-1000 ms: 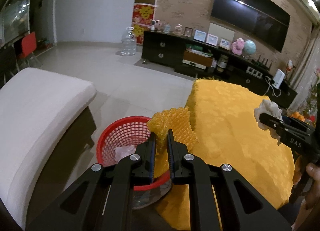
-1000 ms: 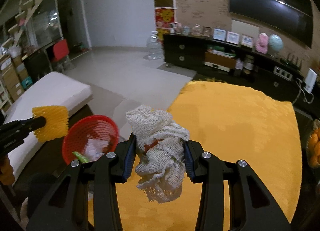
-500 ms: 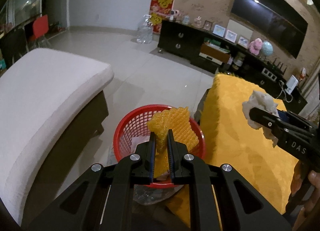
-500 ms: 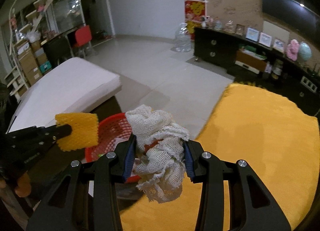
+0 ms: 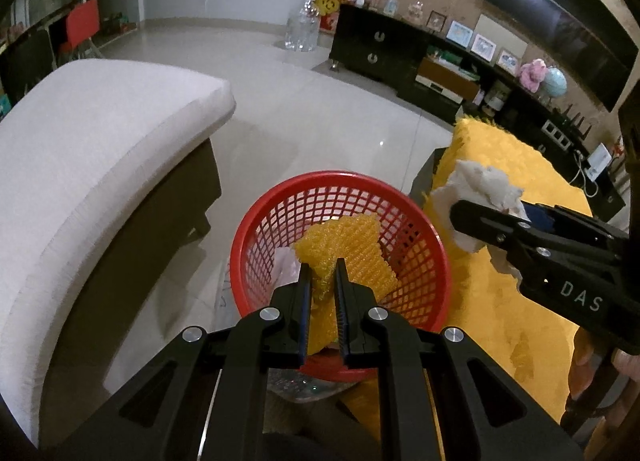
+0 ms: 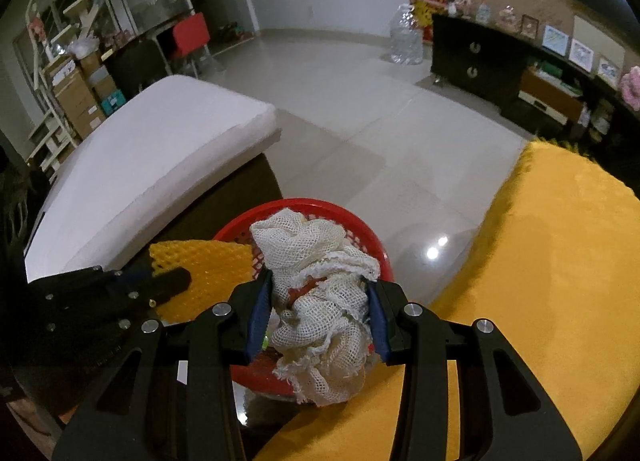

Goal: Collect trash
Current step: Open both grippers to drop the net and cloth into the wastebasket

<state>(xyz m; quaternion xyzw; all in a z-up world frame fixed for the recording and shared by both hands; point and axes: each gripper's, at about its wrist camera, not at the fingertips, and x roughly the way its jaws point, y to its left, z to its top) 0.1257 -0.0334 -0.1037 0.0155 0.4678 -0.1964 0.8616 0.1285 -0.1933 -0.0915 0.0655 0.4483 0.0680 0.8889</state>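
A red mesh basket (image 5: 424,245) stands on the floor between a white sofa and a yellow-covered table; a white scrap lies inside it. My left gripper (image 5: 322,267) is shut on a yellow foam net (image 5: 344,249) and holds it over the basket's mouth. My right gripper (image 6: 316,289) is shut on a crumpled white mesh net (image 6: 316,261), held over the basket (image 6: 236,227) near its table-side rim. In the left wrist view the right gripper (image 5: 476,209) comes in from the right with the white net (image 5: 476,181). The left gripper (image 6: 176,281) with the yellow net (image 6: 212,265) shows in the right wrist view.
The white sofa cushion (image 5: 88,149) lies left of the basket. The table with the yellow cloth (image 6: 560,261) is on the right. A dark TV cabinet (image 5: 384,49) and a clear water bottle (image 5: 300,31) stand across the tiled floor. A hand (image 5: 588,365) grips the right tool.
Both grippers have moved left and down from above the yellow table to above the red basket, each keeping hold of its net.
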